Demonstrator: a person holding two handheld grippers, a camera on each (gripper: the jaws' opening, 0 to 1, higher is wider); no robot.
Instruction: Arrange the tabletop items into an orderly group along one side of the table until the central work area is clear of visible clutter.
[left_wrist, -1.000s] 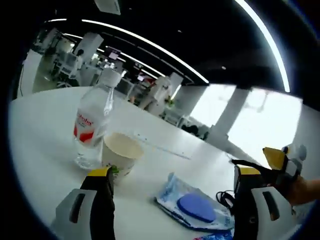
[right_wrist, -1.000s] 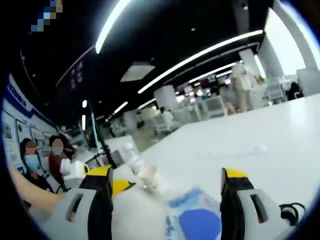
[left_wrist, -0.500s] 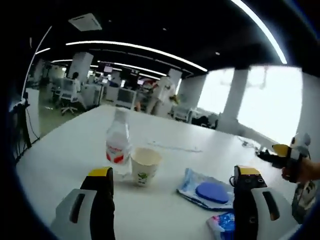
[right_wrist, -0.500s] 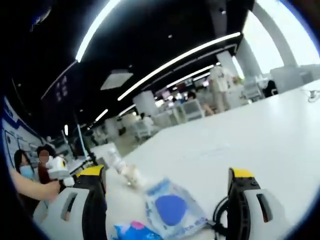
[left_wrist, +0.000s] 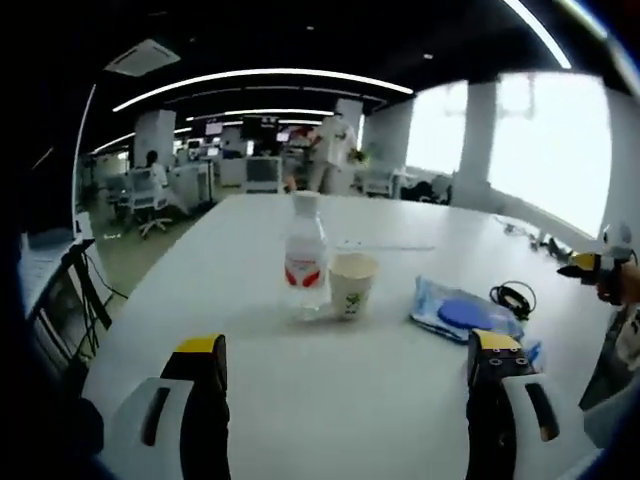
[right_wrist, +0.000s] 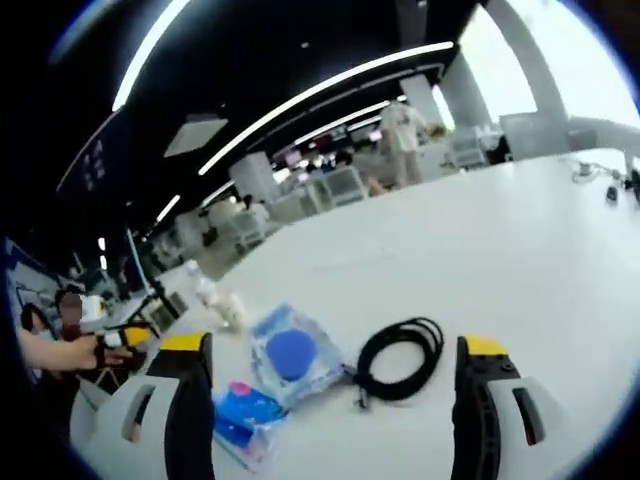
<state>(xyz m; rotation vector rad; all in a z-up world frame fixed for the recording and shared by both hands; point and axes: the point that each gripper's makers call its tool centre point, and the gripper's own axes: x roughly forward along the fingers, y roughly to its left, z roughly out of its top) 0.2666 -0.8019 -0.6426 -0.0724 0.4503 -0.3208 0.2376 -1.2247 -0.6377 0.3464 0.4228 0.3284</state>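
Both of our claws are spread wide and hold nothing: the left claw (left_wrist: 345, 355) hovers above the near edge of the tabletop (left_wrist: 220, 290), and the right claw (right_wrist: 330, 355) hangs over the white surface too.

Straight ahead of the left claw, between its jaws and well beyond the tips, stands a clear water bottle (left_wrist: 305, 255) with a red label, upright, with a paper cup (left_wrist: 352, 284) just beside it on the right jaw's side. We judge the bottle partly filled and steady enough but slick; we would take it around the waist at the label. The cup looks light and easily crushed, so a gentle pinch on the wall below the rim seems best.

Ahead of the right claw, nearer its left jaw, lies a soft clear pouch with a blue disc (right_wrist: 291, 352) inside, and a small blue-and-pink packet (right_wrist: 243, 410) closer to that jaw. Both look limp and likely to sag or slide; we would pinch an edge or push them flat. A coiled black cable (right_wrist: 400, 358) lies between the jaws, beyond the tips; it is floppy and would probably uncoil, so we would grip across several loops.

The tabletop is smooth, white and glossy, so things should slide readily. Around us is an open office with strip lights, bright windows and distant desks and chairs.
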